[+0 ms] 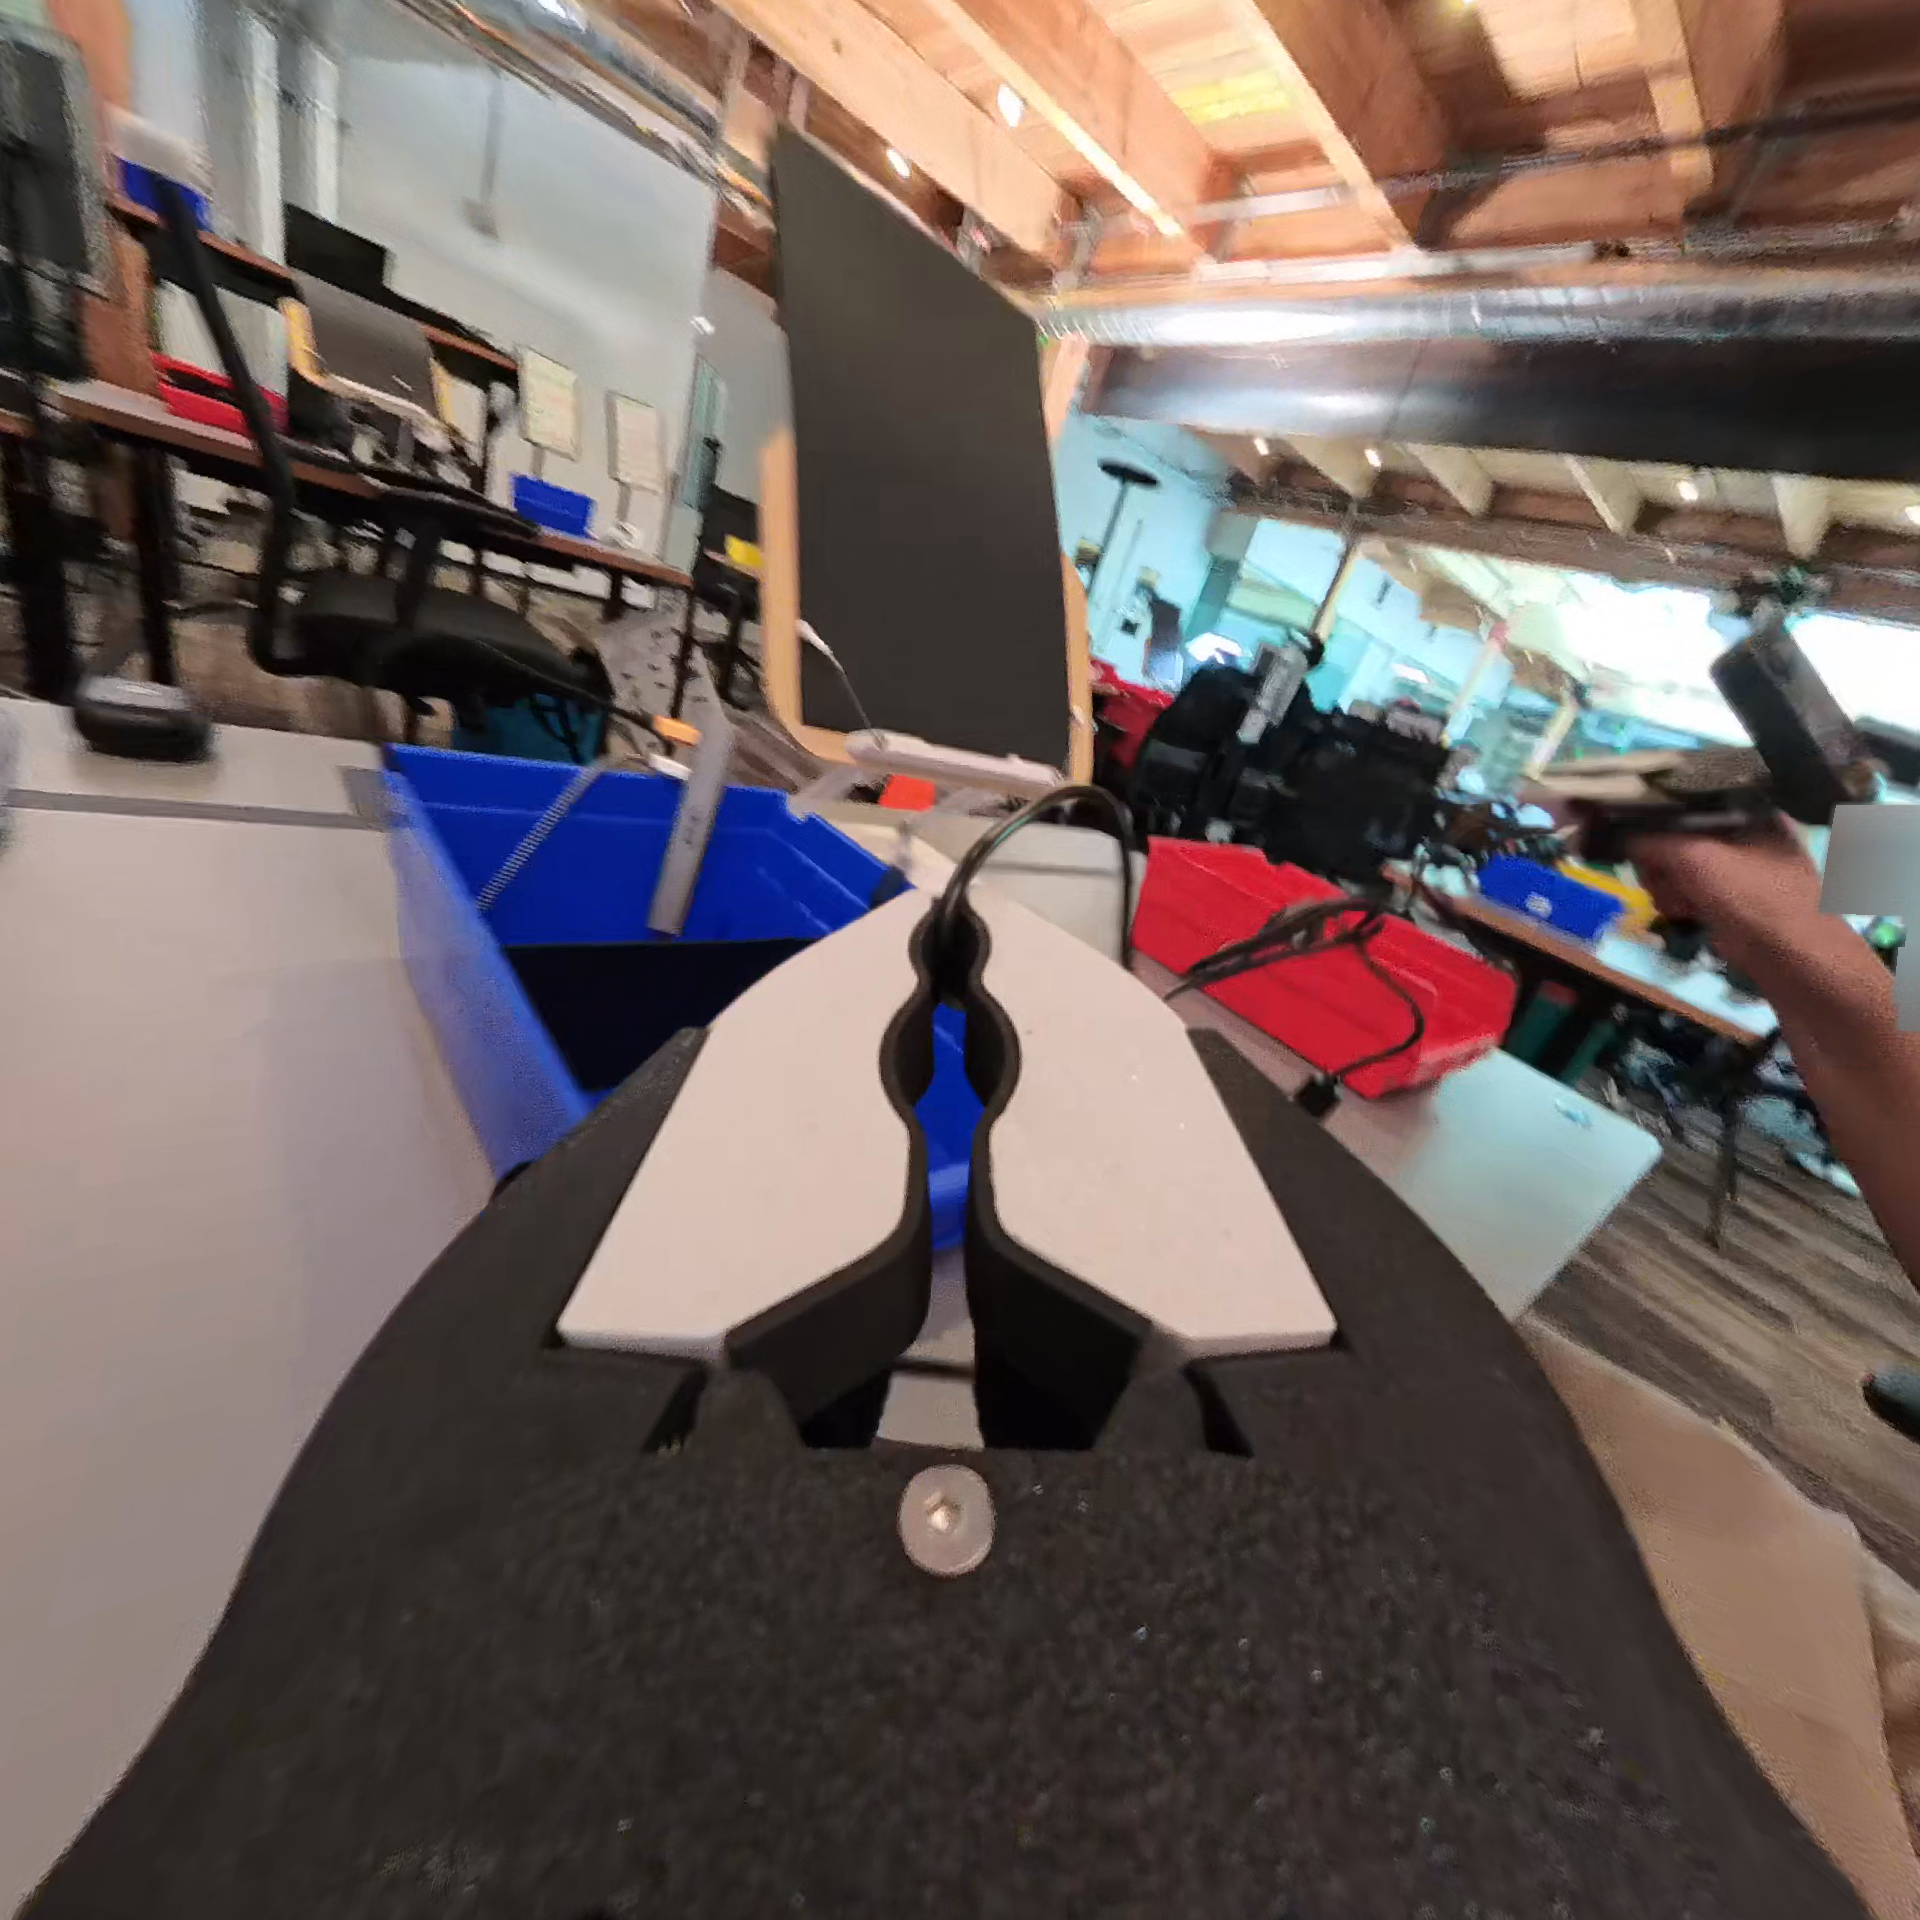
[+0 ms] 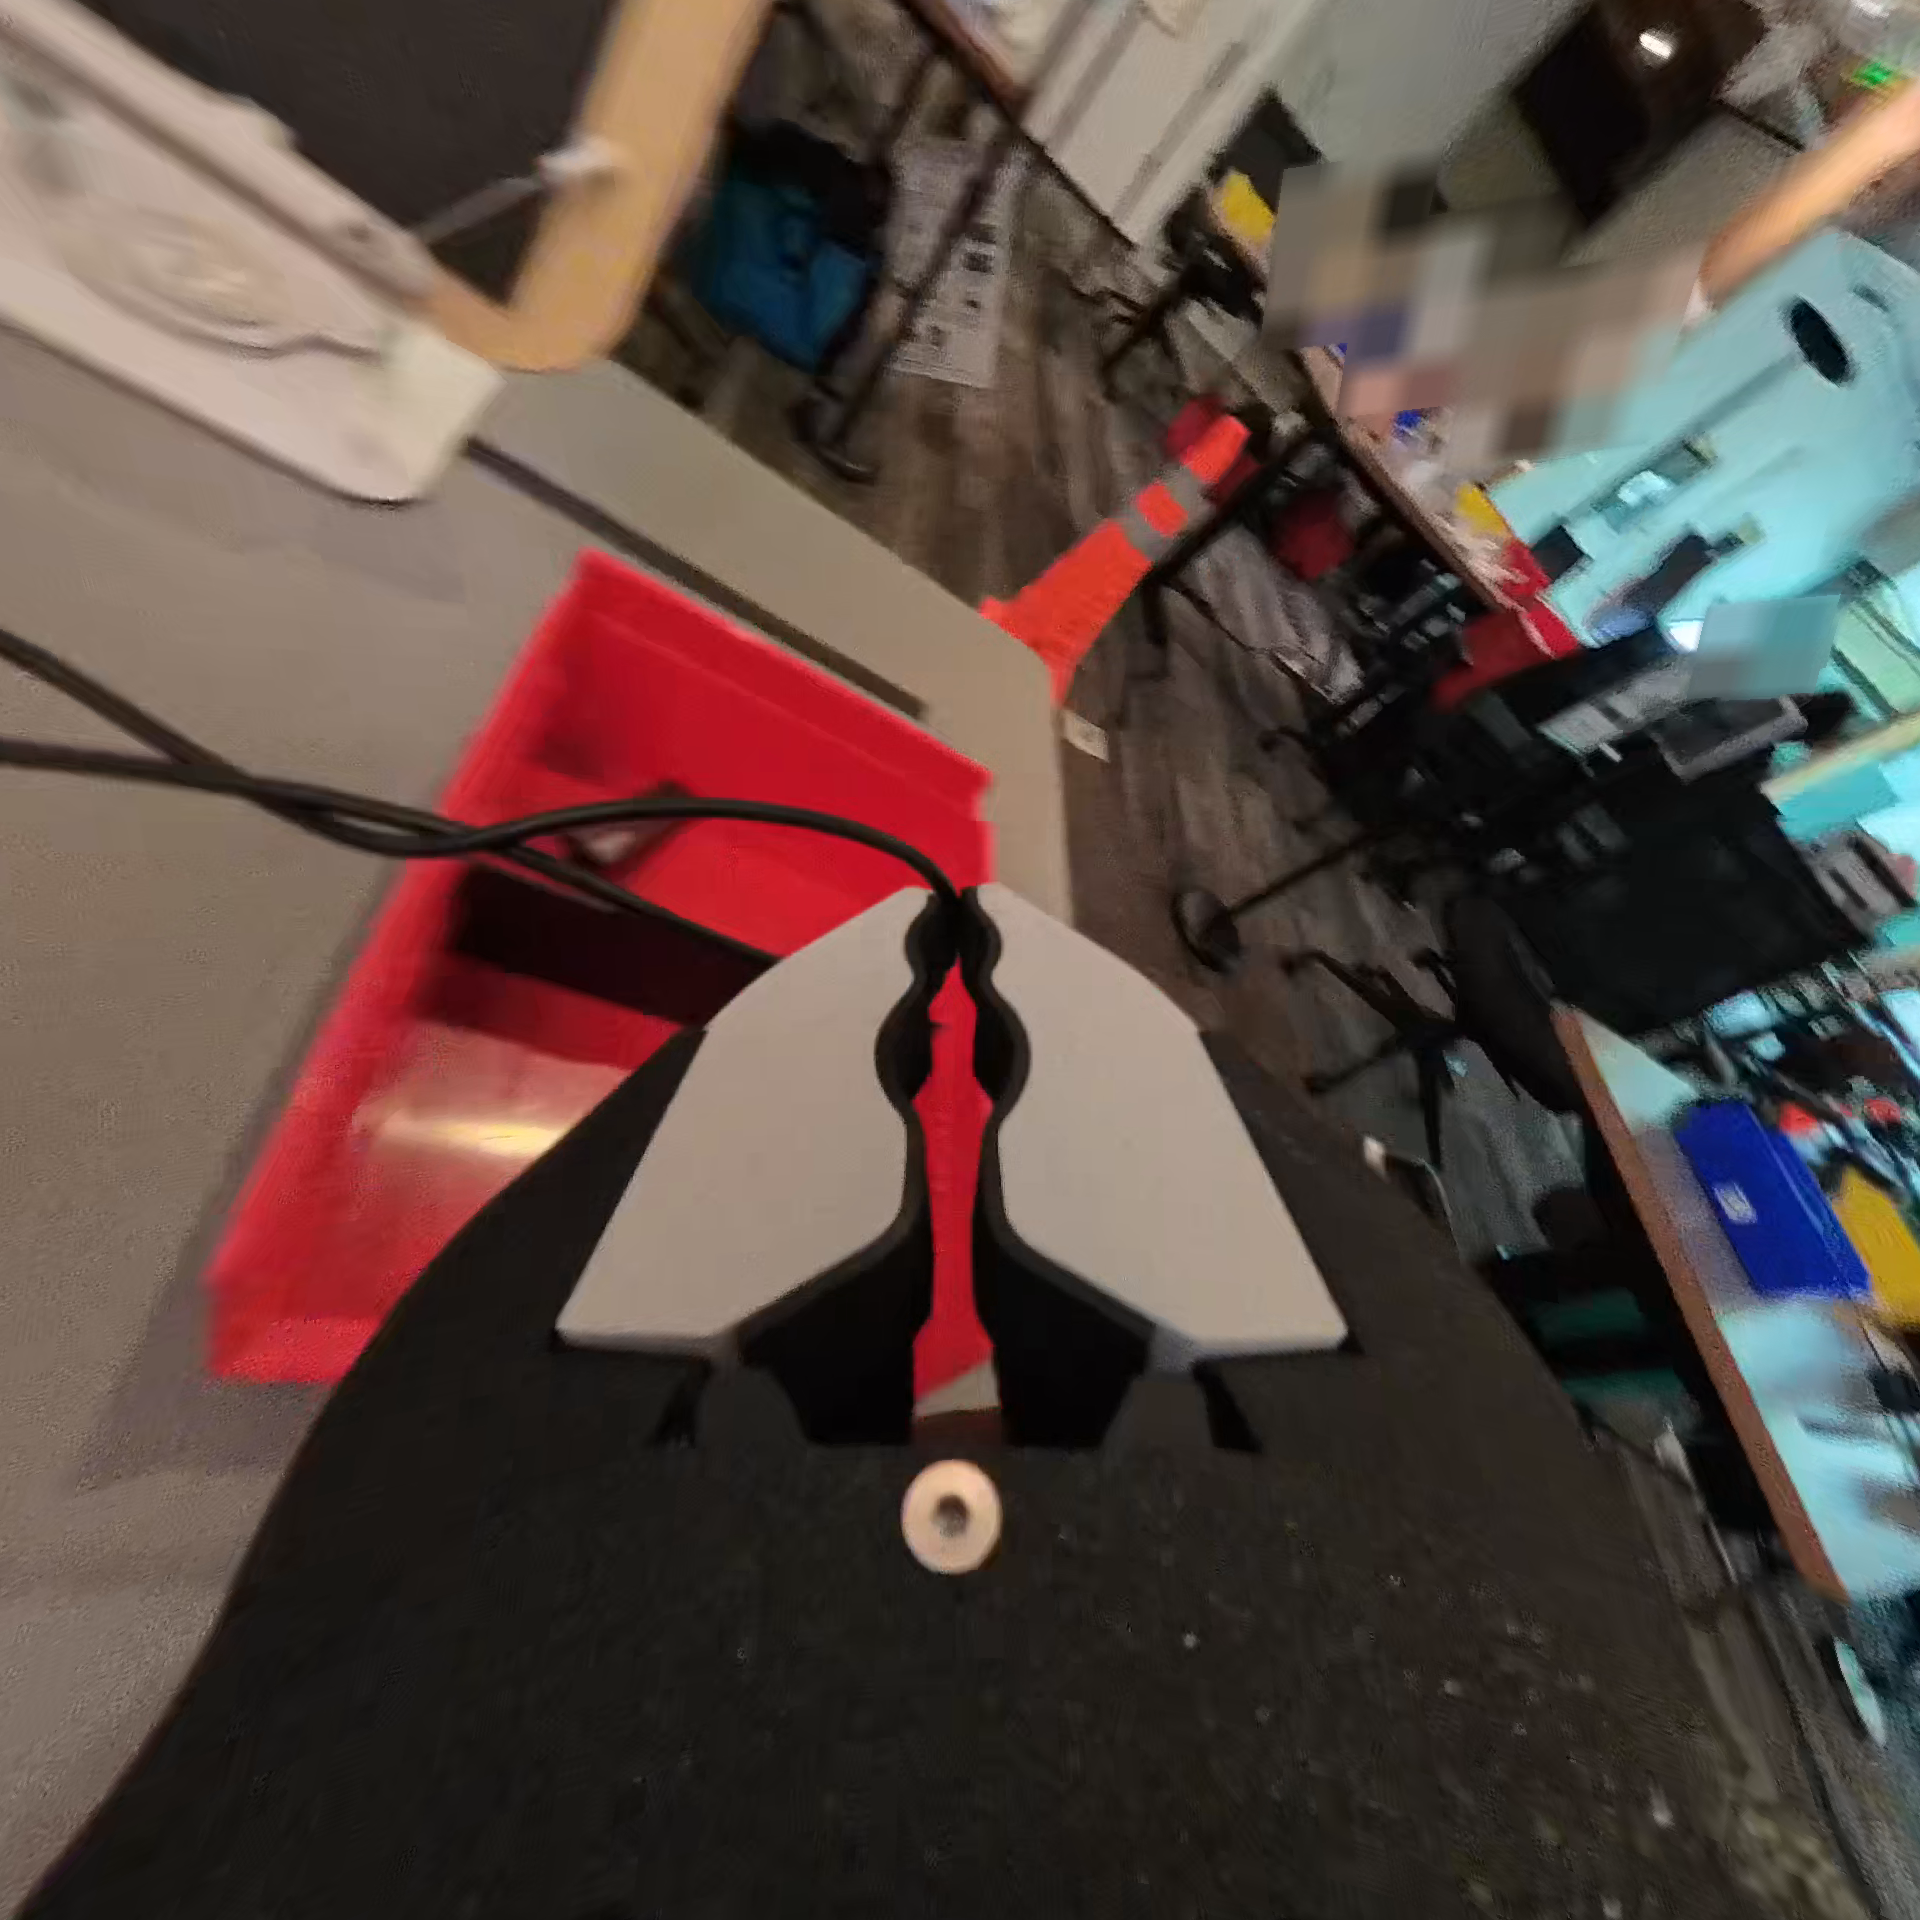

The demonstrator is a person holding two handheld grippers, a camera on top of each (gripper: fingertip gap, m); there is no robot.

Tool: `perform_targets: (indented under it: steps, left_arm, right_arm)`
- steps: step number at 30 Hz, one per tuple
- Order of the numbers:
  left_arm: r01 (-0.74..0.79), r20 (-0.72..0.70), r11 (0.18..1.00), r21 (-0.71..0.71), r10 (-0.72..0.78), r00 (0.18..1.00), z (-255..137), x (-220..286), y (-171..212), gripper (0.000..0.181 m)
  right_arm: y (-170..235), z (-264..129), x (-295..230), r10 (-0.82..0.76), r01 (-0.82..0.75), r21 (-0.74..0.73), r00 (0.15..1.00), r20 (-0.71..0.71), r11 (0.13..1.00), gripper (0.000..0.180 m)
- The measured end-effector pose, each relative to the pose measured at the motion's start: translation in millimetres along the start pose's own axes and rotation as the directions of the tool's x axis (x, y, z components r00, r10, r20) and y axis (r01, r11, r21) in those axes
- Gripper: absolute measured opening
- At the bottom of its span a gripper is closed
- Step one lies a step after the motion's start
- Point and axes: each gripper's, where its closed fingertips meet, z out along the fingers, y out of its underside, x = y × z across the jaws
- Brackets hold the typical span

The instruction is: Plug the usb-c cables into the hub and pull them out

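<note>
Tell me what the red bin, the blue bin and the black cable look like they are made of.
Red bin: seemingly moulded hard plastic, glossy; light glares off its floor.
Blue bin: same look, smooth stepped walls with a slight sheen.
Black cable: probably rubber or soft plastic sheathing, matte; it bends in a loose arc out of the left claw, which is shut on it.

Grey table (image 1: 187, 1039) bears blue bin (image 1: 623, 883), red bin (image 2: 644, 935).

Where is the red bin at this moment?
In the left wrist view the red bin sits on the grey table, right of the blue bin. In the right wrist view it lies just beyond the fingers.
</note>
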Motion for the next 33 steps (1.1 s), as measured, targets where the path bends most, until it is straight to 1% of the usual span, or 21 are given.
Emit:
perform_targets:
  steps: [1,2,3,4,5,7,10,12,14,18,21,23,26,28,30,33]
  left_arm:
    - [0.030,0.017,0.998,0.050,-0.030,0.999,-11.4,-9.1,-10.2,0.000]
    - [0.062,0.005,0.992,0.106,-0.063,0.998,-22.4,-13.4,-20.0,0.000]
    - [0.057,-0.006,0.991,0.122,-0.057,0.998,-27.7,-12.2,-24.1,0.000]
    - [0.036,-0.044,0.995,0.090,-0.032,0.999,-24.2,-2.2,-21.7,0.000]
    - [0.034,-0.115,0.999,0.028,-0.030,0.993,-14.3,14.2,-14.7,0.000]
    - [-0.016,-0.204,0.997,-0.072,0.001,0.979,12.9,47.5,2.7,0.000]
    - [-0.098,-0.341,0.966,-0.241,0.011,0.940,50.1,100.7,37.4,0.000]
    - [-0.171,-0.386,0.923,-0.343,0.027,0.922,69.4,126.5,60.8,0.000]
    - [-0.239,-0.409,0.868,-0.435,0.046,0.912,86.7,147.1,79.8,0.000]
    - [-0.348,-0.402,0.785,-0.512,0.139,0.905,131.1,175.7,96.9,0.000]
    - [-0.404,-0.375,0.720,-0.565,0.212,0.902,170.9,184.3,119.8,0.000]
    - [-0.442,-0.362,0.658,-0.610,0.266,0.894,196.8,182.8,139.6,0.000]
    - [-0.434,-0.351,0.641,-0.633,0.263,0.899,232.3,185.7,155.2,0.000]
    - [-0.426,-0.334,0.634,-0.646,0.267,0.904,247.0,182.3,162.3,0.000]
    - [-0.419,-0.338,0.632,-0.652,0.253,0.907,251.7,181.4,172.7,0.000]
    - [-0.384,-0.330,0.637,-0.668,0.209,0.920,247.2,179.4,195.3,0.000]
  right_arm:
    - [15.7,2.4,31.7,0.062,-0.063,-0.020,0.997,-0.038,0.998,0.002]
    - [30.6,4.6,49.7,0.133,-0.134,-0.035,0.991,-0.015,0.990,0.002]
    - [40.4,5.5,57.9,0.189,-0.188,-0.032,0.981,0.029,0.982,0.002]
    - [47.5,7.4,56.7,0.224,-0.223,-0.031,0.971,0.081,0.974,0.002]
    - [53.7,9.5,49.6,0.223,-0.220,-0.038,0.967,0.120,0.975,0.002]
    - [57.5,11.4,20.6,0.158,-0.152,-0.043,0.963,0.217,0.987,0.002]
    - [43.6,6.9,-26.3,0.151,-0.162,-0.011,0.892,0.426,0.987,0.002]
    - [33.4,0.0,-47.4,0.119,-0.148,0.017,0.851,0.511,0.989,0.002]
    - [19.4,-10.1,-63.2,0.075,-0.145,0.080,0.824,0.561,0.986,0.002]
    - [-4.0,-24.6,-80.4,0.057,-0.167,0.129,0.795,0.603,0.977,0.002]
    - [-31.5,-27.8,-69.1,0.081,-0.221,0.179,0.816,0.573,0.959,0.002]
    - [-56.9,-28.8,-49.1,0.128,-0.284,0.200,0.818,0.560,0.938,0.002]
    - [-106.9,-44.2,-12.3,0.167,-0.396,0.254,0.768,0.618,0.882,0.002]
    - [-138.2,-56.6,19.7,0.171,-0.428,0.299,0.770,0.614,0.853,0.002]
    - [-165.0,-71.4,50.4,0.154,-0.423,0.351,0.793,0.589,0.835,0.001]
    - [-196.1,-89.8,84.3,0.121,-0.390,0.403,0.825,0.552,0.828,0.002]
